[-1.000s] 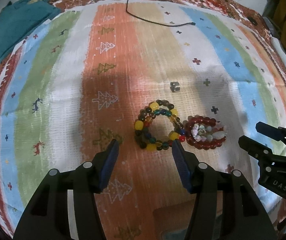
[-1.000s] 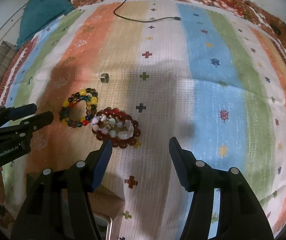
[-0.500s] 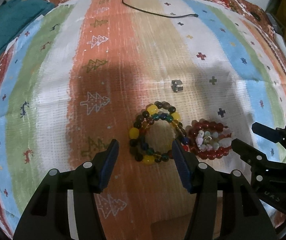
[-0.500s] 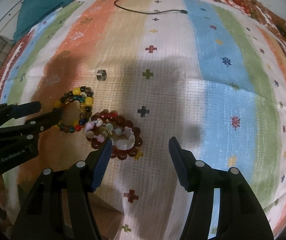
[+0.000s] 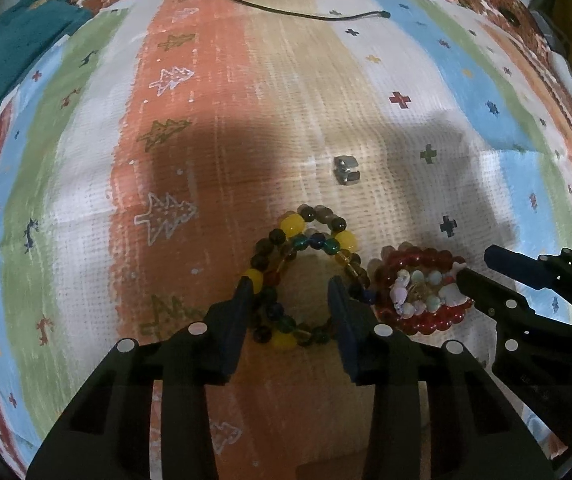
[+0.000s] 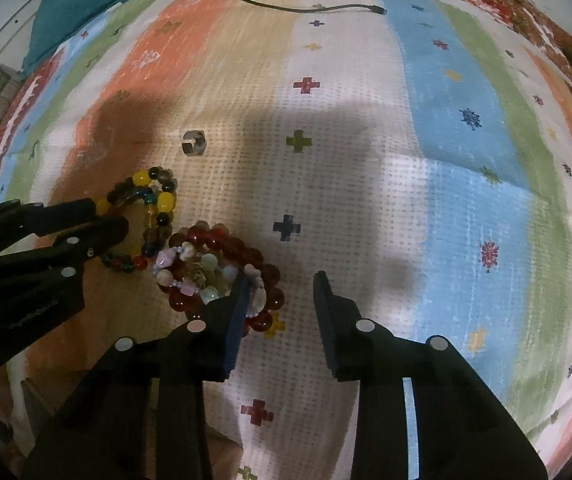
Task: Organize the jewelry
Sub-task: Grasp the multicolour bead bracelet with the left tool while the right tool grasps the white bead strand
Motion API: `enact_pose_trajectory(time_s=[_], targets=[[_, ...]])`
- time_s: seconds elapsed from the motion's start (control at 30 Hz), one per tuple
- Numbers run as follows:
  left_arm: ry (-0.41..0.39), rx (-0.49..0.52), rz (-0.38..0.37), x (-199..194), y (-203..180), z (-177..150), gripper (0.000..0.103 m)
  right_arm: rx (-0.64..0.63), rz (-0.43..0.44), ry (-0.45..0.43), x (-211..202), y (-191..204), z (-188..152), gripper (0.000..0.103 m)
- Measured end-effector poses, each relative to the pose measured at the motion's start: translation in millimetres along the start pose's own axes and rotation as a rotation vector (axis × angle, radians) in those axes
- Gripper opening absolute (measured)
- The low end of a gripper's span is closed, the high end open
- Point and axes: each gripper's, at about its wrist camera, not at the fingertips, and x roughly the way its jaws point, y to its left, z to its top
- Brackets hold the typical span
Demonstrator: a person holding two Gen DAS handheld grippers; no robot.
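Note:
A multicoloured bead bracelet [image 5: 306,276] with yellow, green and dark beads lies on the striped cloth. My left gripper [image 5: 290,294] is open, its fingers straddling the bracelet's near side. A red bead bracelet [image 5: 422,292] with pale shell beads inside lies touching it on the right. My right gripper [image 6: 281,292] is open; its left finger [image 6: 237,312] rests over the red bracelet's [image 6: 221,272] right edge. The multicoloured bracelet [image 6: 145,220] also shows in the right wrist view. A small silver ring [image 5: 346,169] lies beyond the bracelets.
A black cable [image 5: 306,12] runs across the far cloth. A teal cloth [image 5: 9,52] lies at the far left. A cardboard box edge [image 6: 45,396] shows at the near left. The striped cloth [image 6: 446,160] stretches to the right.
Both grippers have moved forward and down onto the bracelets. Both jaws have narrowed a little but stay open.

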Motion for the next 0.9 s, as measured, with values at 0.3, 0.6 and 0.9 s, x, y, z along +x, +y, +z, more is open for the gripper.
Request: enact_pose_trajectory(time_s=[0.3,0.6,0.9], targets=[[0.021,0.004,0.051,8.0,2.1,-1.8,0.032,-0.044,0.011,0.004,0.6,9.2,-0.5,0.013],[0.016,0.049,0.094,10.2,-1.9,-5.7,0.018,-0.076,-0.011,-0.013,-5.8,13.4,-1.6,0.008],[0.004,0.052,0.100,-1.7,-1.4,-4.4,0.009,-0.089,-0.010,-0.049,-19.7,16.1,-1.3,0.008]])
